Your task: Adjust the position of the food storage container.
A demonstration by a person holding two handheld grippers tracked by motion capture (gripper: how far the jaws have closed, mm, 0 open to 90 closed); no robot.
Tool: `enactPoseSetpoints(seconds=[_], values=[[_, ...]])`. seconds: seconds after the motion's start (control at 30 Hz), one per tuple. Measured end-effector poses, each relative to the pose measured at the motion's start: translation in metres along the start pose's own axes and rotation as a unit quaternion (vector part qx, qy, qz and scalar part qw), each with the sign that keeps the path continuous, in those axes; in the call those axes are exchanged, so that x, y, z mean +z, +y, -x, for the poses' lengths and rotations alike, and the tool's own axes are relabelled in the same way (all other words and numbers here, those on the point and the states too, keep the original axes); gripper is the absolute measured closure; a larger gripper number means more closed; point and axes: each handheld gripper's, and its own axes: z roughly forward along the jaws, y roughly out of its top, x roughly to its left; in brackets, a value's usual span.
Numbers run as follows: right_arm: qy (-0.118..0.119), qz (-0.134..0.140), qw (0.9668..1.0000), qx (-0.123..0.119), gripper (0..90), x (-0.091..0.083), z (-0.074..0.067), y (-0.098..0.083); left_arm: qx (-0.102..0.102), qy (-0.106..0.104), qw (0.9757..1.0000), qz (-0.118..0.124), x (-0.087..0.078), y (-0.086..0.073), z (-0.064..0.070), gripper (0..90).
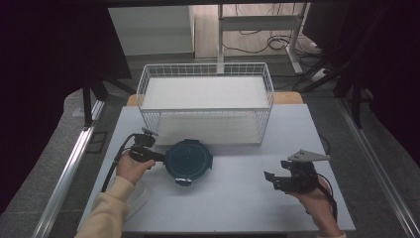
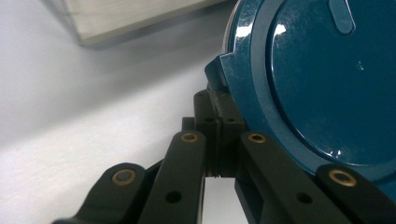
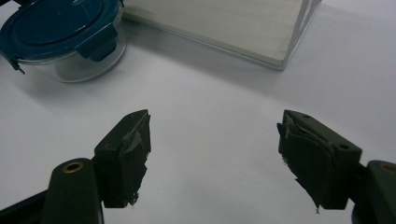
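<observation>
One lidded container; one wire basket; two grippers, left gripper, right gripper.

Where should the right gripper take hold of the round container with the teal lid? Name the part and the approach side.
Probably the lid's latch tab facing the right gripper, approached level across the table. The round container looks wider than the open jaws, while that flap juts from the rim. The left gripper is shut on the opposite tab.

Round clear glass container | dark teal snap-lock lid on, side clips visible | upright on white table | left of centre, just near of wire basket
</observation>
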Motion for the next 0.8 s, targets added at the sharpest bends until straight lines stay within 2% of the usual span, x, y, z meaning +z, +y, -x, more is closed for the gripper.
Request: enactPoseSetpoints(seconds=[0.17,0.33,0.37,0.4,0.57,0.8], values=[[0.000,0.000,1.0000,0.000,24.7,0.000,0.001,0.000,0.006,-0.001,1.0000,0.000,0.001,-0.001,0.008,90.0],[0.001,0.001,1.0000,-0.002,24.7,-0.001,-0.001,0.001,0.023,-0.008,0.9997,-0.007,0.003,-0.001,0.015,90.0],[0.001,0.002,1.0000,-0.001,24.7,-0.001,-0.001,0.001,0.013,-0.010,0.9999,0.001,0.005,-0.001,0.019,90.0],[0.000,0.002,1.0000,0.000,24.7,-0.001,-0.001,0.001,0.014,-0.013,0.9998,0.001,0.005,-0.001,0.021,90.0],[0.000,0.001,1.0000,0.000,24.8,-0.002,0.000,0.001,0.032,-0.021,0.9993,-0.006,0.007,0.000,0.033,90.0],[0.000,0.003,1.0000,0.001,24.9,-0.002,0.000,0.001,0.035,-0.021,0.9992,-0.003,0.008,0.000,0.035,90.0]])
